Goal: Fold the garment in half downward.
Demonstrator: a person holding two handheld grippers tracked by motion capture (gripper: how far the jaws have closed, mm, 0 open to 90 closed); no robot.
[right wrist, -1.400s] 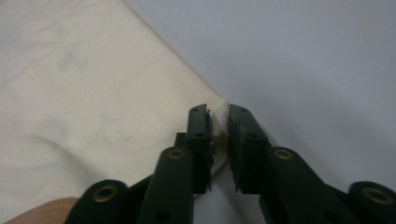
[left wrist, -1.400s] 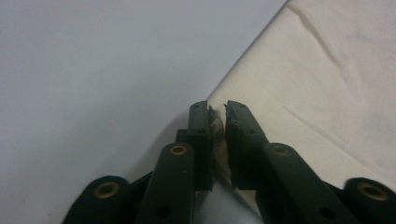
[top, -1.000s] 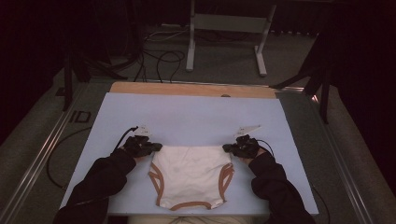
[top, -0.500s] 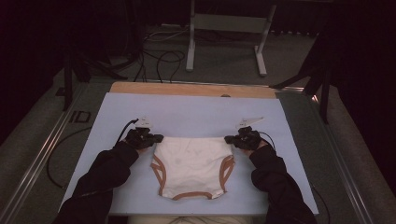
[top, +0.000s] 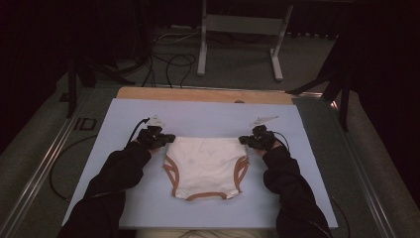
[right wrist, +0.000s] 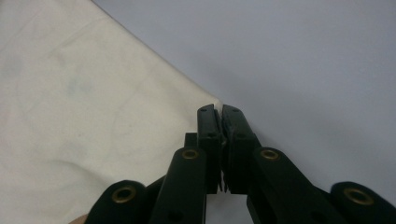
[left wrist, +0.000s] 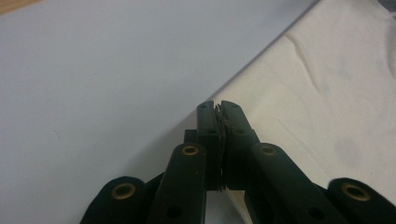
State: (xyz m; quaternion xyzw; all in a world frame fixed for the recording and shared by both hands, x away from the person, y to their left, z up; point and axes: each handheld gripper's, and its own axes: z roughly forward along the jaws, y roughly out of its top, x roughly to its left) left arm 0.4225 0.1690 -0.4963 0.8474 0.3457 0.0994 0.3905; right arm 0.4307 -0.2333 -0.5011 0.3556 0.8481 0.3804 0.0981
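Spreading cream underwear (top: 205,166) flat mid-mat (top: 124,119): left gripper (top: 166,140), right gripper (top: 243,141) each clamped on waistband corner. Keep pull even, waistband taut, fabric low, release together.

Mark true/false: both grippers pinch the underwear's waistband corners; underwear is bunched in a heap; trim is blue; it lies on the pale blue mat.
1. Left gripper and right gripper each pinch a waistband corner of the white underwear: true.
2. The underwear is bunched in a heap: false, it lies spread flat.
3. The leg-opening trim is blue: false, it is orange-brown.
4. The underwear lies on the pale blue mat: true.
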